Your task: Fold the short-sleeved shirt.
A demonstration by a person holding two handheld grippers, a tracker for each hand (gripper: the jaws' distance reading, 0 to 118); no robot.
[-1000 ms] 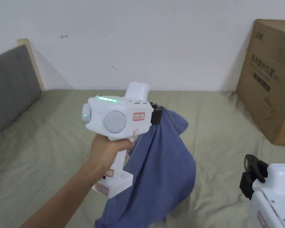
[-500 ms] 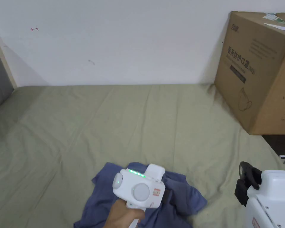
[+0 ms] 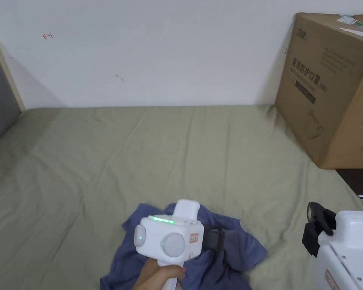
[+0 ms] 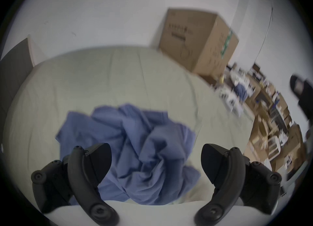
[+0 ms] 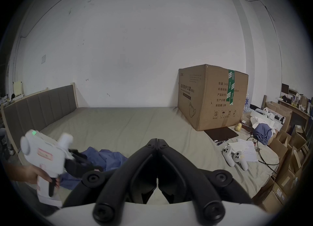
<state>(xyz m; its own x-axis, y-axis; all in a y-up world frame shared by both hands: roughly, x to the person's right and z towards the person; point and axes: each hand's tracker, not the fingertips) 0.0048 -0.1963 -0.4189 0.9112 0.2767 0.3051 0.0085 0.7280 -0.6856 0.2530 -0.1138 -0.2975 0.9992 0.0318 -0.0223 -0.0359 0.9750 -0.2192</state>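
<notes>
At the far left a grey headboard (image 3: 1, 94) edges the bed (image 3: 139, 151). One blue short-sleeved shirt (image 4: 135, 145) lies crumpled in a heap on the near middle of the bed; in the head view the heap spreads a little wider left to right than near to far, and which way its collar points cannot be told. The left gripper (image 4: 155, 162) hangs just over it, jaws spread wide, holding nothing. Farther right, the right gripper (image 5: 157, 142) has its jaws pressed together, empty. One cardboard box (image 3: 328, 87) stands at the far right
</notes>
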